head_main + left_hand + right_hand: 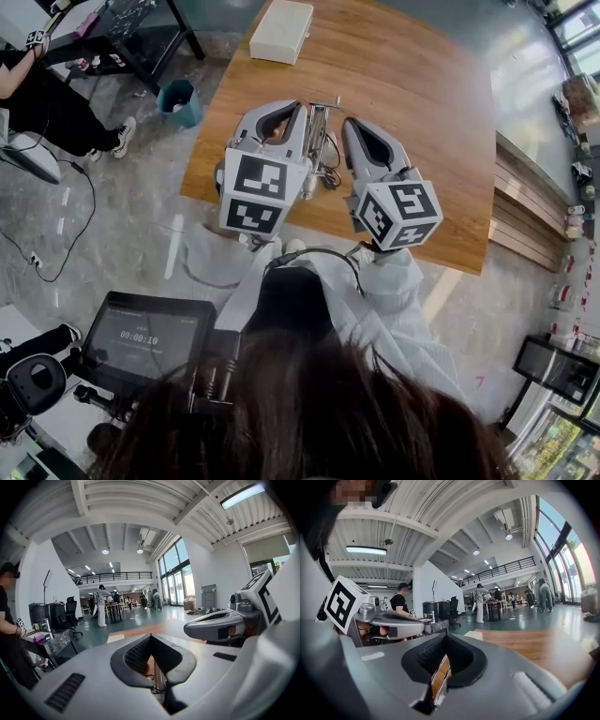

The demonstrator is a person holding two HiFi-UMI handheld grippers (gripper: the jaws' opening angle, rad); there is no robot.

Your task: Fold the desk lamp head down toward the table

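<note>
The lamp [317,141] stands near the front edge of the desk [422,94], in the narrow gap between the two claws, which are held side by side just above it.

The left claw [151,638] is closed: its pads meet at the tip and nothing sits between them. Through the hollow behind the tip, its own view shows the lamp's bare metal stem [160,682] just beyond, not clamped. The right claw [445,637] is closed in the same way, and only a strip of desk shows through its hollow.

How far along the fold is, the pictures do not settle. From above the lamp reads as a thin bright line with a short crosspiece at its far end, and I cannot tell which part is the head or whether it is bent down. Two closed claws holding nothing beside the lamp would fit a head not yet lowered as well as one already down with the claws off it.

The stem looks upright in the left gripper view. In the head view the lamp's long axis runs away from the person, toward the middle of the desk, which also fits an upright stem seen from steeply above.
</note>
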